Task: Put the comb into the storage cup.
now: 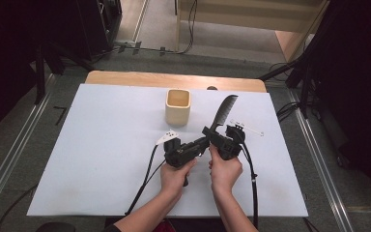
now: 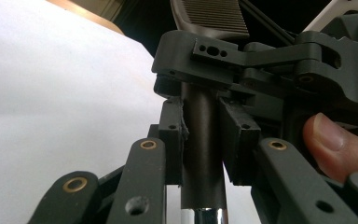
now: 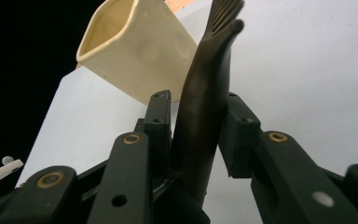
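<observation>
Both grippers held one thing: a dark plastic comb with a long handle [image 1: 223, 112], lifted above the white table sheet [image 1: 101, 159], just beside the cream square cup [image 1: 178, 107]. The right gripper [image 1: 211, 134] had its jaws closed on the handle, and the left gripper [image 1: 200, 143] also clamped the handle lower down. In my judgement, the risk was a pull between the two hands: if they moved apart or turned differently, the comb could twist, slip, or knock the cup. I could read no brand or writing.
</observation>
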`<state>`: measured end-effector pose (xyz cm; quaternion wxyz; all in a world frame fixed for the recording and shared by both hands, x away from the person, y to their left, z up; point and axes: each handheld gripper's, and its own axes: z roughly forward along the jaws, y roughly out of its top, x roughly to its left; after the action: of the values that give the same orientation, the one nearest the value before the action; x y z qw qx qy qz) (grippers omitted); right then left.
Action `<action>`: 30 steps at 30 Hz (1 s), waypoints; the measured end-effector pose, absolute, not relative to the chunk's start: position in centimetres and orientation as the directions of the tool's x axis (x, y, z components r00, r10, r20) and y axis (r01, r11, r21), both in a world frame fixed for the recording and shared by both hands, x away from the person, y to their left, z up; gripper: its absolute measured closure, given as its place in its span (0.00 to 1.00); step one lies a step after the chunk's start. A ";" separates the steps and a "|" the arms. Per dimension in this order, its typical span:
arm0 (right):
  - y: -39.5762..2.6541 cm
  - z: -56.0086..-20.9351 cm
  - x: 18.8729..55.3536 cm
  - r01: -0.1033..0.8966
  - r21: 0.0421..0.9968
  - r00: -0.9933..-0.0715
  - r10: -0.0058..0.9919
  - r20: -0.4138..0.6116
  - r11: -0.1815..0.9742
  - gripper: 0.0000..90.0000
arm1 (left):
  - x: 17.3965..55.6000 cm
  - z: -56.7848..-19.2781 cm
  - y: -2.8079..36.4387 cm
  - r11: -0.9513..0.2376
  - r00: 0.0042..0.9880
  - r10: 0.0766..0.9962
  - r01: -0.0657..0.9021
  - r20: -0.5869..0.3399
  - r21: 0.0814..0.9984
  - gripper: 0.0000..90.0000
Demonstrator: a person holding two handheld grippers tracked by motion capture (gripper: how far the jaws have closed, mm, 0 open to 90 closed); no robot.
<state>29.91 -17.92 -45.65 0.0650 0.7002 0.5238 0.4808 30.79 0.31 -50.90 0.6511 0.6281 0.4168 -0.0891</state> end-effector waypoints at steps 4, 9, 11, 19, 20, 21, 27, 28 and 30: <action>-18.1 -45.6 29.9 0.679 0.584 -0.023 0.783 0.621 -0.444 0.76 | 30.7 -50.9 0.3 0.191 0.641 0.407 0.638 -0.651 0.746 0.81; -18.2 -45.6 29.9 0.685 0.577 -0.032 0.773 0.633 -0.445 0.77 | 30.7 -50.9 0.3 0.184 0.642 0.404 0.640 -0.651 0.746 0.81; -18.2 -45.6 29.9 0.684 0.578 -0.036 0.770 0.636 -0.446 0.77 | 30.7 -50.8 0.4 0.183 0.644 0.405 0.639 -0.650 0.747 0.81; -18.2 -45.6 29.8 0.689 0.575 -0.049 0.763 0.645 -0.442 0.78 | 30.8 -50.1 0.3 0.091 0.658 0.430 0.650 -0.619 0.754 0.73; -18.2 -45.6 29.8 0.684 0.581 -0.051 0.766 0.641 -0.441 0.78 | 30.8 -50.0 0.2 0.090 0.654 0.433 0.654 -0.621 0.751 0.68; -18.2 -45.6 29.8 0.683 0.584 -0.054 0.767 0.639 -0.439 0.78 | 30.8 -49.9 0.3 0.076 0.654 0.438 0.657 -0.617 0.750 0.66; -18.4 -45.6 29.6 0.664 0.623 -0.077 0.790 0.608 -0.414 0.78 | 30.8 -48.8 0.8 -0.008 0.677 0.451 0.654 -0.581 0.756 0.53; -18.4 -45.6 29.6 0.658 0.630 -0.080 0.795 0.602 -0.411 0.78 | 30.9 -48.7 1.0 -0.022 0.679 0.458 0.654 -0.574 0.757 0.51; -18.3 -45.6 29.5 0.652 0.638 -0.088 0.795 0.600 -0.410 0.78 | 31.0 -48.4 1.4 -0.034 0.682 0.456 0.656 -0.573 0.754 0.49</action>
<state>29.55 -18.34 -45.61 0.0713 0.6715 0.5386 0.5038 30.96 1.35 -48.38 0.5756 0.7137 0.3894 -0.0872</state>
